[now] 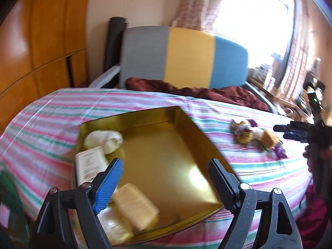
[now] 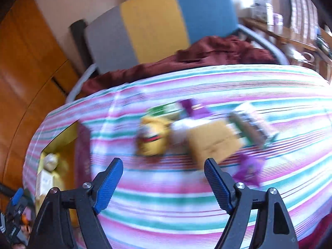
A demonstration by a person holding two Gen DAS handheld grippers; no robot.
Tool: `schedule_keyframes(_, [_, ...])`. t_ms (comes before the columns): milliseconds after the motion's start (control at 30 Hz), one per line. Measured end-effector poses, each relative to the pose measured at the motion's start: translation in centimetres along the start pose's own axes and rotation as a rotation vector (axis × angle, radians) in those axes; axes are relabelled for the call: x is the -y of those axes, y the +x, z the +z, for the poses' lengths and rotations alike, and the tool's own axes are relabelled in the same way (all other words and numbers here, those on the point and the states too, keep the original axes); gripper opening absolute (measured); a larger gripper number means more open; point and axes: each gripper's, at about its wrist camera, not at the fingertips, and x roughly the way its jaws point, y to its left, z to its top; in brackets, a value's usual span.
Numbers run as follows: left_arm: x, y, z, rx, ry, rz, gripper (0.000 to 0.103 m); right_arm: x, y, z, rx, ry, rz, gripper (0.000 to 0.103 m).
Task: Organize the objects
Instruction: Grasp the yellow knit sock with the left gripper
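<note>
A bed with a striped sheet [image 1: 51,112] in pink, green and white fills the room. A dark red blanket [image 1: 207,92] lies bunched at its far end. Behind it stands a headboard [image 1: 186,58] in grey, yellow and blue. Shiny orange-brown wooden cupboards [image 1: 41,41] stand on the left. Bright light pours through a window [image 1: 255,12] with patterned curtains [image 1: 197,2].

We see a gold tin tray [image 1: 180,137] of smooth, glossy metal, mirror-bright inside. The striped cloth [image 1: 51,112] beneath it looks matt and woven. The wooden cabinet [image 1: 41,41] shines with varnish. The hand-held gripper fingers [image 1: 108,184] carry ribbed blue matt pads.
</note>
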Motion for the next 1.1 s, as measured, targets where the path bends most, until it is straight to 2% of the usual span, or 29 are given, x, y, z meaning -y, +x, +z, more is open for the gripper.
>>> schedule_keyframes(167, [4.6,1.6,1.9,-0.021,0.083,-0.08,0.085,7.7,-0.6,1.6,0.075,0.165,-0.104,0.082])
schedule_keyframes(267, [7.7,3.0,3.0,-0.045,0.129,-0.123,0.085,11.9,-0.1,1.2,0.086,0.315,-0.113,0.082])
schedule_keyframes(367, [10.8,4.7,3.8,-0.076,0.168,-0.155,0.085,14.8,-0.3,0.7,0.065,0.478,-0.042,0.082])
schedule_keyframes(433, [12.7,6.2,4.2,-0.107,0.18,-0.173,0.085,15.5,-0.4,0.4,0.052,0.511,-0.046,0.082])
schedule_keyframes(533, [15.0,9.0,4.5,-0.18,0.175,-0.198,0.074,15.8,-0.3,0.2,0.037,0.544,0.005,0.082])
schedule_keyframes(600, [16.0,11.2,4.7,-0.222,0.158,-0.208,0.071,15.6,-0.3,0.3,0.033,0.539,0.016,0.082])
schedule_keyframes(667, [16.9,13.3,4.6,-0.259,0.151,-0.191,0.06,15.4,-0.4,0.4,0.034,0.534,0.032,0.082])
schedule_keyframes(733, [17.5,15.2,4.7,-0.292,0.14,-0.181,0.054,15.3,-0.4,0.4,0.032,0.532,0.051,0.082])
schedule_keyframes(900, [19.1,18.4,5.1,-0.322,0.117,-0.18,0.054,15.1,0.0,0.4,0.013,0.527,0.079,0.082])
schedule_keyframes(1100, [20.9,21.7,5.9,-0.316,0.101,-0.19,0.063,15.0,0.4,0.4,-0.006,0.524,0.092,0.082])
